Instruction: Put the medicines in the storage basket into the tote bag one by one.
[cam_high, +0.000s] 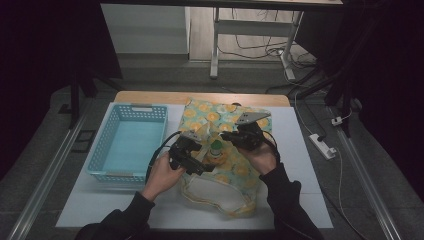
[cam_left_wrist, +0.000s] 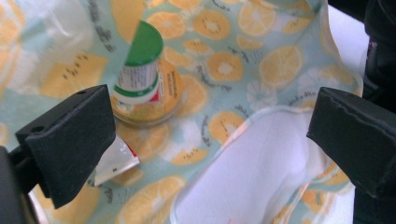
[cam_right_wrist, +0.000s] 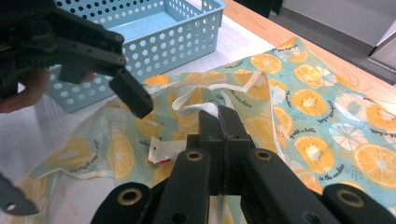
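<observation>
High view looks down from above; both gripper views sit close over the shared fruit-print bag (cam_high: 225, 150).

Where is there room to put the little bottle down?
Inside the blue basket, which looks bare. Also the white table right of the fruit-print bag. The middle is crowded: the bottle, both claws and the bag.

High view: dim, dark at both sides, soft and grainy throughout.
Left gripper view: bright, even light; near jaws blurred, white table (cam_left_wrist: 343, 28) washed out.
Right gripper view: daylight-bright, mild glare on basket (cam_right_wrist: 154, 37).
</observation>
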